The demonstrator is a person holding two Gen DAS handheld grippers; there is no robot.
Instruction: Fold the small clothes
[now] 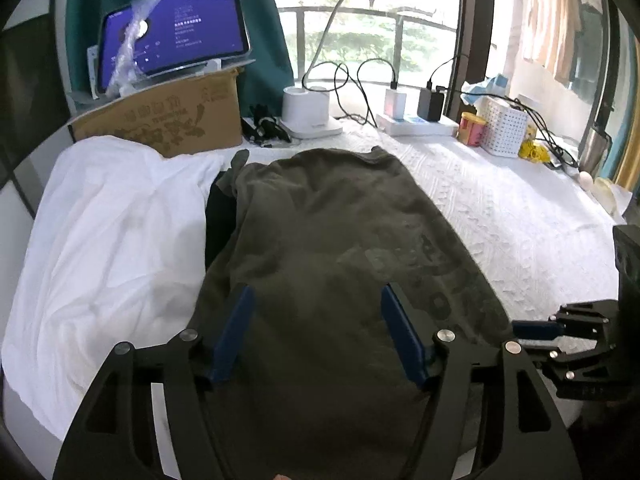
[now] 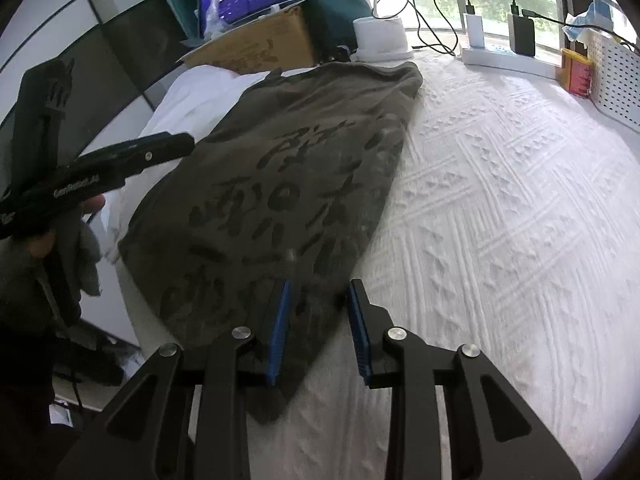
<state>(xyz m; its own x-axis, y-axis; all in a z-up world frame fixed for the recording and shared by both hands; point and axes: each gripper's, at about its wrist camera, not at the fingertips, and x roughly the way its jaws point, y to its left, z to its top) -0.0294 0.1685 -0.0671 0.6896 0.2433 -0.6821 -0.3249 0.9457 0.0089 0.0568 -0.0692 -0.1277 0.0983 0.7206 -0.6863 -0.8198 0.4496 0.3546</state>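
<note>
An olive-grey shirt [image 1: 328, 240] with dark printed characters lies folded lengthwise on the white textured bedspread [image 1: 500, 208]; it also shows in the right wrist view [image 2: 280, 184]. My left gripper [image 1: 316, 300] is open, its blue pads spread above the shirt's near part. My right gripper [image 2: 320, 292] is open, its pads on either side of the shirt's near right edge. In the left wrist view the right gripper [image 1: 560, 332] shows at the shirt's right edge. The left gripper [image 2: 120, 164] shows at the left in the right wrist view.
A white garment [image 1: 112, 240] lies left of the shirt. Behind stand a cardboard box [image 1: 172, 120] with a tablet [image 1: 172, 40], a lamp base [image 1: 308, 112], chargers [image 1: 416, 112], a tin [image 1: 472, 128] and a white basket [image 1: 504, 128]. The bed's left edge drops off.
</note>
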